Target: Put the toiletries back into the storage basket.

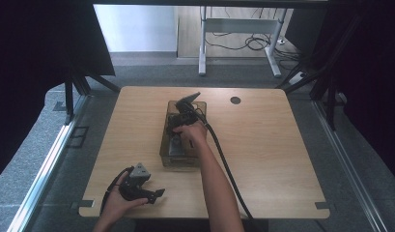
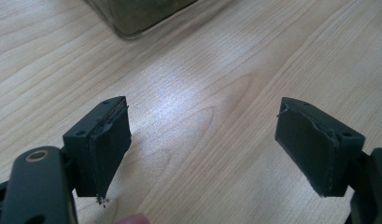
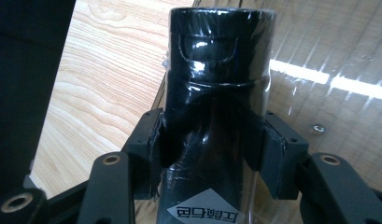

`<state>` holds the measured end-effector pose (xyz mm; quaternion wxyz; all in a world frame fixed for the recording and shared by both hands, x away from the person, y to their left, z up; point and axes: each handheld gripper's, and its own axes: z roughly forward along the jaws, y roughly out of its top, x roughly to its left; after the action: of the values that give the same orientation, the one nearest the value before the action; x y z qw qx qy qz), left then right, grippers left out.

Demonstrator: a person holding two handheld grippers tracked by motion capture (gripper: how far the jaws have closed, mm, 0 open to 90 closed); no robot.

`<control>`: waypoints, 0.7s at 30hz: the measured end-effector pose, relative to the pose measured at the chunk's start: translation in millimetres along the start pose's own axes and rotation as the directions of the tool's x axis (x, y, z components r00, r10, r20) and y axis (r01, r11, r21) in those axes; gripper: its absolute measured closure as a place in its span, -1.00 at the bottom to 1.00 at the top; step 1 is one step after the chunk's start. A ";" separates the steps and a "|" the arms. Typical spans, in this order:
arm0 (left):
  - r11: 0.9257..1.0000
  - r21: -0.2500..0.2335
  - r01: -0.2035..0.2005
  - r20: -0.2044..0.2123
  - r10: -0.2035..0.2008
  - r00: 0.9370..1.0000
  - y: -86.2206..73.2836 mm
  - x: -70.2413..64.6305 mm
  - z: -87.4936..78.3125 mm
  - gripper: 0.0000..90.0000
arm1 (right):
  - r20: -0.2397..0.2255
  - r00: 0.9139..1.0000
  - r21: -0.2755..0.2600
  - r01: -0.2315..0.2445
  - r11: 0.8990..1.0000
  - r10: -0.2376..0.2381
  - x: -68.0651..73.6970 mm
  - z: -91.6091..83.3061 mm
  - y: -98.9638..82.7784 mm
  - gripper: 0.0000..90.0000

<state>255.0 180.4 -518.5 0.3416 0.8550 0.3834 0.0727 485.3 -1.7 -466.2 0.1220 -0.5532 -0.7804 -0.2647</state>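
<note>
black bottle (image 3: 219,93) (one) in right tongs (image 3: 212,144)

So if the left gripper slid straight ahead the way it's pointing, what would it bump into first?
Probably the clear bin. The left gripper has its jaws wide open with nothing between them, low over the bare wooden table. The bin's corner lies ahead, a bit left of centre, so it might only brush it; depth is hard to judge.

I see a glossy black plastic-wrapped cylinder (image 3: 220,93), a smoky translucent plastic bin (image 1: 167,145), a pale, smooth wood-grain table (image 2: 216,93), and matt black, worn rubber pads (image 2: 109,149).
</note>
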 end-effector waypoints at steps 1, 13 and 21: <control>1.000 0.000 0.000 0.000 0.000 1.000 0.0 0.0 0.0 -0.59 | 0.000 1.000 0.000 0.000 1.000 0.000 0.0 0.0 0.0 0.06; 1.000 -0.005 0.007 -0.001 -0.007 1.000 0.2 -0.3 -0.6 -0.59 | -0.004 0.997 -0.023 -0.083 0.996 0.083 -5.2 5.8 -1.5 0.06; 1.000 -0.006 0.008 -0.001 -0.008 1.000 -0.1 0.2 -0.8 -0.59 | -0.018 0.991 -0.022 -0.131 0.991 0.130 -8.1 13.5 -4.0 0.05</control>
<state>254.8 181.0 -518.0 0.3442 0.8524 0.3867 0.0726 485.9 -1.8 -482.5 0.1392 -0.6022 -0.7383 -0.2700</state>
